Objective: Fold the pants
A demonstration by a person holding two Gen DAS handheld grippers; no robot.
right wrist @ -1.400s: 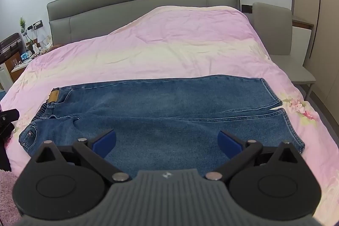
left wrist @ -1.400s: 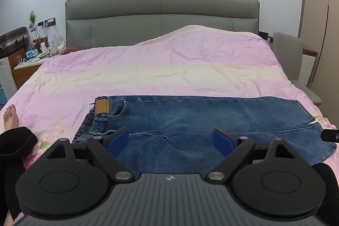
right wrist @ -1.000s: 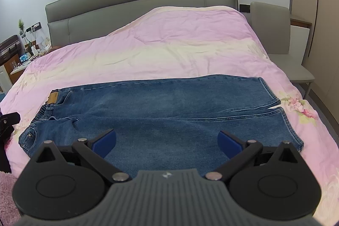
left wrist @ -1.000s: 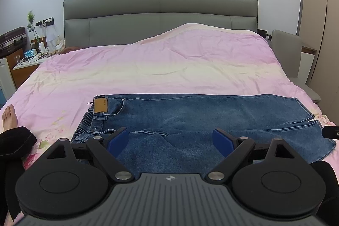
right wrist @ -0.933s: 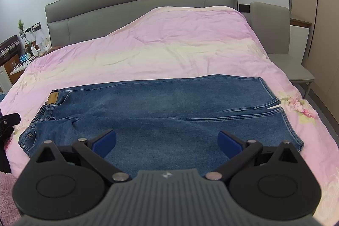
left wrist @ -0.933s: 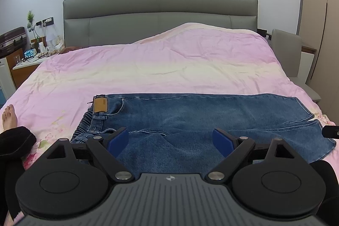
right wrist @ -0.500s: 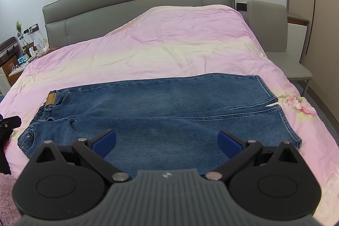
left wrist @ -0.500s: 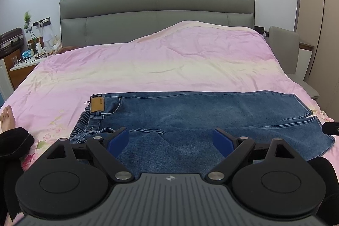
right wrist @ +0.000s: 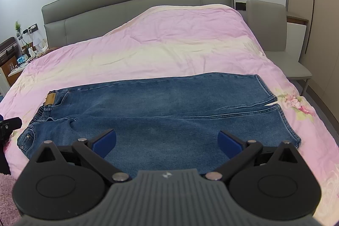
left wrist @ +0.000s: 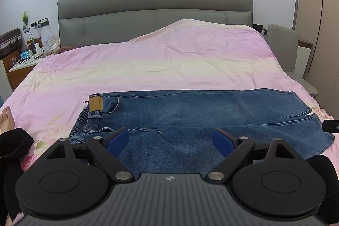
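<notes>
Blue jeans [left wrist: 190,111] lie flat across the near part of a pink bed [left wrist: 148,65], waistband with a tan patch [left wrist: 95,103] at the left, leg hems at the right. They also show in the right wrist view [right wrist: 169,105]. My left gripper [left wrist: 170,138] is open and empty, held above the near edge of the jeans toward the waist. My right gripper [right wrist: 167,142] is open and empty, above the near leg. Neither touches the denim.
A grey headboard [left wrist: 154,14] stands at the back. A cluttered nightstand [left wrist: 23,58] is at the left. A grey chair [right wrist: 275,39] stands beside the bed on the right. A bare foot [left wrist: 6,118] shows at the left edge.
Both grippers have risen and drawn back slightly, so the jeans sit a little farther away in both views. Jaws stay open. The jeans have not moved.
</notes>
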